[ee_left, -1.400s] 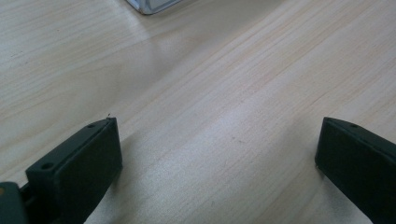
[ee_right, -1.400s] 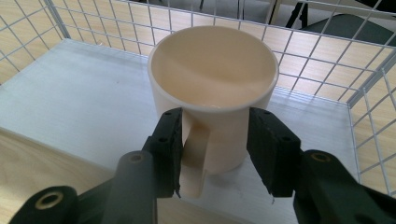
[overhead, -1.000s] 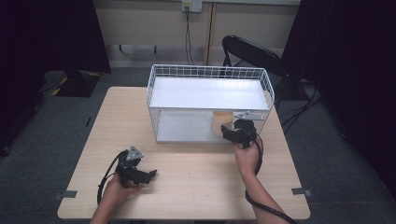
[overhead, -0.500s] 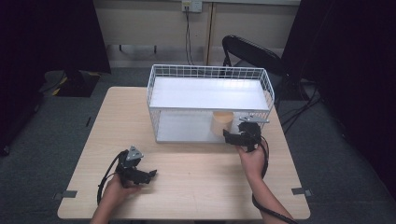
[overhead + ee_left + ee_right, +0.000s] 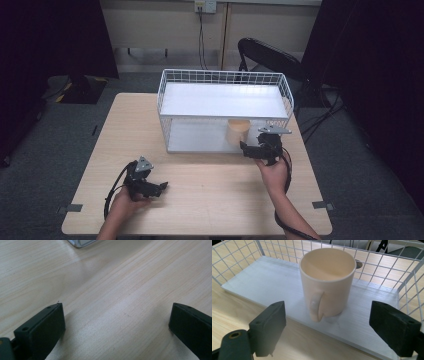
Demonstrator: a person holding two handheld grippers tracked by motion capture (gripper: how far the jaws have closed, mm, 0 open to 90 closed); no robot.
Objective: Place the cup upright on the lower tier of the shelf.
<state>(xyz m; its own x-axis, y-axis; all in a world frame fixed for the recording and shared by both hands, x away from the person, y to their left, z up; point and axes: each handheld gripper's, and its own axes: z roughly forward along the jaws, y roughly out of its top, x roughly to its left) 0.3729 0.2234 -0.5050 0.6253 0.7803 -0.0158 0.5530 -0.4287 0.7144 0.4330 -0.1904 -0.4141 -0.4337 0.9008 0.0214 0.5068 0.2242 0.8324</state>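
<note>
— Mug (image 5: pixel 327 282) position? We noted it upright on the wire rack's (image 5: pixel 225 100) lower shelf, handle toward the right gripper (image 5: pixel 327 332).
— Grippers? We found both spread wide, empty; left gripper (image 5: pixel 116 327) at seven o'clock on the table (image 5: pixel 210 195).

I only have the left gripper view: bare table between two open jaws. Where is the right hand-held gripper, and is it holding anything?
Observer: The right hand-held gripper is at the front of the white wire shelf, jaws open, holding nothing.
Operator: What is in front of it?
Observer: A cream mug stands upright on the shelf's lower board, handle towards the gripper.
Operator: Is the mug between the jaws?
Observer: Not yet; in the right gripper view it stands just beyond the jaw tips, centred between them.
</note>
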